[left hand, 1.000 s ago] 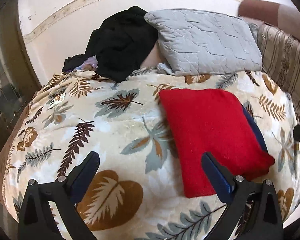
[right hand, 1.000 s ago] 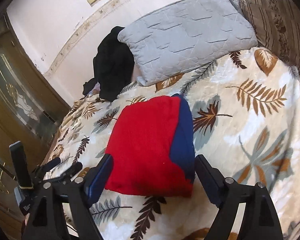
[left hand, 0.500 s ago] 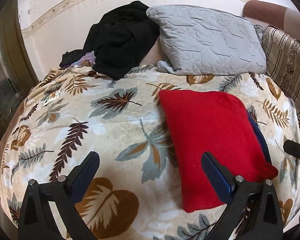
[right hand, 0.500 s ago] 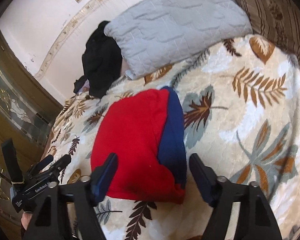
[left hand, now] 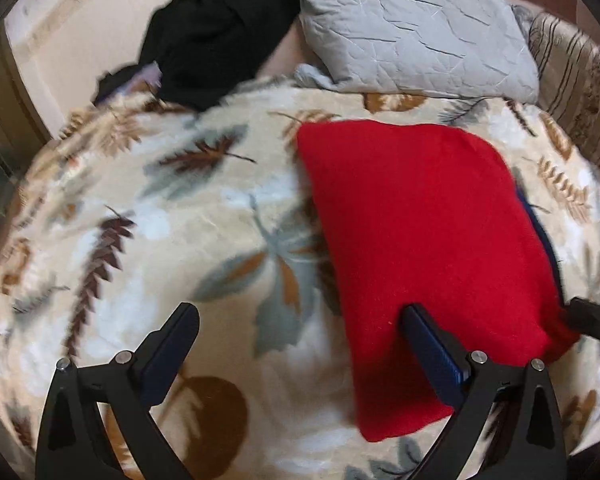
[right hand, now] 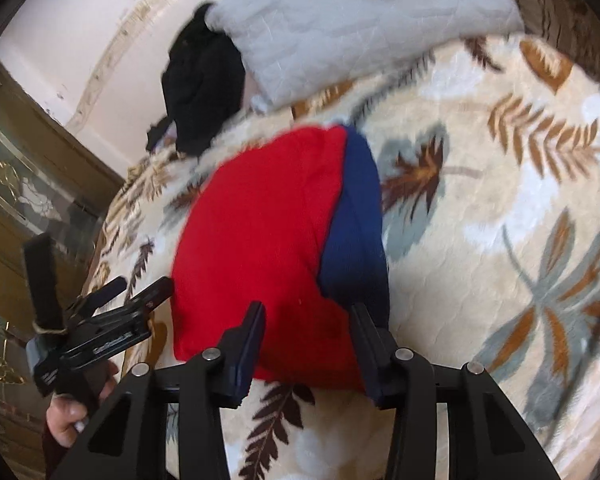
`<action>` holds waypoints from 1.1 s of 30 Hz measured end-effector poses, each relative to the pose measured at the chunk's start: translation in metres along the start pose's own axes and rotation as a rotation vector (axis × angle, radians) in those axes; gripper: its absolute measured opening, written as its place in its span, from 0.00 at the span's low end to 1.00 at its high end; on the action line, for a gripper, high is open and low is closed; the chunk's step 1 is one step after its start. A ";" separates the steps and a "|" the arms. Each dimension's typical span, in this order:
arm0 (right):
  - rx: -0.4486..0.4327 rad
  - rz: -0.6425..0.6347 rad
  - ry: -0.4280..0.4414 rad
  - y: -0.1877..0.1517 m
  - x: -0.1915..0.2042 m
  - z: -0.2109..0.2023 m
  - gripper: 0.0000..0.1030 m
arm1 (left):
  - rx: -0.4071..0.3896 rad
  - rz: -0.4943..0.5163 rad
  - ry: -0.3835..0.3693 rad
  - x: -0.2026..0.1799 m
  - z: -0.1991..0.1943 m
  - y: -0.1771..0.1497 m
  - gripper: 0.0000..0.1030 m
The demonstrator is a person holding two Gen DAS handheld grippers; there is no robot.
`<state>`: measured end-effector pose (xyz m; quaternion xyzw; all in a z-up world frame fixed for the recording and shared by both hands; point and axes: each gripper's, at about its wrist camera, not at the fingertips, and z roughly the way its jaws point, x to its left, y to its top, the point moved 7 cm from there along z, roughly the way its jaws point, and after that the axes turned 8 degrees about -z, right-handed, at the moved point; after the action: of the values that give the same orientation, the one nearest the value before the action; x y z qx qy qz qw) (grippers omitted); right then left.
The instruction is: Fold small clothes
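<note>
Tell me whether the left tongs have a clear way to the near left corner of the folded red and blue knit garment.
Probably yes: the left tongs stand open just short of the red and blue knit garment, with only bare leaf-print blanket between.

A bed covered by a cream plush blanket with leaf print [left hand: 204, 216] carries a folded red-and-navy knitted garment [left hand: 428, 232], a grey quilted pillow [left hand: 412, 28] and a crumpled black cloth heap [left hand: 216, 32] at its head.
</note>
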<state>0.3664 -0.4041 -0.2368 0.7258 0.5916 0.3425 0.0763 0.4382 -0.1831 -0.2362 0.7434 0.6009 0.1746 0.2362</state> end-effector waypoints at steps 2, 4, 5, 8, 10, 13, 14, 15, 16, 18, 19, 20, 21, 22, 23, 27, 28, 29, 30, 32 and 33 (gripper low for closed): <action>0.011 0.020 0.003 -0.002 -0.005 0.002 0.48 | 0.019 -0.013 -0.053 -0.001 0.000 -0.002 0.98; 0.015 0.028 0.017 -0.001 -0.008 0.003 0.56 | 0.041 -0.025 -0.094 -0.002 0.003 -0.004 0.98; 0.019 0.036 0.025 -0.002 -0.009 0.004 0.60 | 0.059 -0.038 -0.120 -0.002 0.006 -0.007 0.98; 0.061 0.030 0.017 -0.007 -0.007 0.016 0.63 | 0.101 -0.055 -0.171 -0.006 0.013 -0.012 0.98; 0.062 -0.006 0.001 -0.010 -0.003 0.021 0.63 | 0.108 -0.054 -0.179 -0.006 0.014 -0.014 0.98; 0.072 -0.053 0.008 -0.015 0.004 0.025 0.28 | 0.095 -0.058 -0.195 -0.003 0.011 -0.014 0.96; 0.080 -0.069 -0.004 -0.016 0.004 0.026 0.20 | 0.096 -0.059 -0.200 -0.001 0.012 -0.014 0.95; 0.077 -0.076 0.003 -0.017 0.005 0.025 0.15 | 0.101 -0.061 -0.207 0.001 0.011 -0.015 0.93; 0.070 -0.080 0.042 -0.017 0.009 0.022 0.14 | 0.103 -0.062 -0.210 0.003 0.011 -0.014 0.91; 0.047 -0.110 0.103 -0.016 0.020 0.011 0.13 | 0.095 -0.060 -0.209 0.009 0.006 -0.013 0.90; 0.027 -0.134 0.117 -0.015 0.027 0.003 0.13 | 0.082 -0.058 -0.204 0.012 0.003 -0.010 0.90; 0.015 -0.135 0.118 -0.015 0.028 -0.002 0.13 | 0.069 -0.054 -0.200 0.015 -0.001 -0.008 0.90; 0.005 -0.128 0.107 -0.014 0.026 -0.005 0.13 | 0.064 -0.051 -0.201 0.016 -0.002 -0.008 0.90; 0.007 -0.123 0.088 -0.014 0.022 -0.004 0.12 | 0.067 -0.040 -0.204 0.015 -0.003 -0.009 0.90; 0.018 -0.113 0.060 -0.014 0.015 0.000 0.12 | 0.077 -0.029 -0.202 0.015 0.000 -0.010 0.90; 0.097 -0.052 -0.005 -0.021 -0.007 0.023 0.12 | 0.118 0.038 -0.178 0.006 0.011 -0.021 0.90; 0.100 -0.064 -0.015 -0.022 -0.007 0.025 0.12 | 0.108 0.059 -0.163 0.003 0.010 -0.021 0.90; 0.104 -0.069 -0.021 -0.023 -0.007 0.026 0.12 | 0.099 0.072 -0.156 0.003 0.008 -0.021 0.90; 0.111 -0.060 -0.017 -0.025 -0.009 0.027 0.12 | 0.087 0.097 -0.144 0.003 0.006 -0.022 0.90; 0.117 -0.032 0.006 -0.028 -0.014 0.027 0.12 | 0.087 0.140 -0.119 0.003 0.008 -0.027 0.90; 0.120 -0.020 0.013 -0.029 -0.017 0.027 0.13 | 0.096 0.153 -0.112 0.003 0.010 -0.029 0.90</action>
<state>0.3579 -0.4037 -0.2788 0.7209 0.6188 0.3104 0.0321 0.4208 -0.1764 -0.2609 0.8063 0.5357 0.1213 0.2195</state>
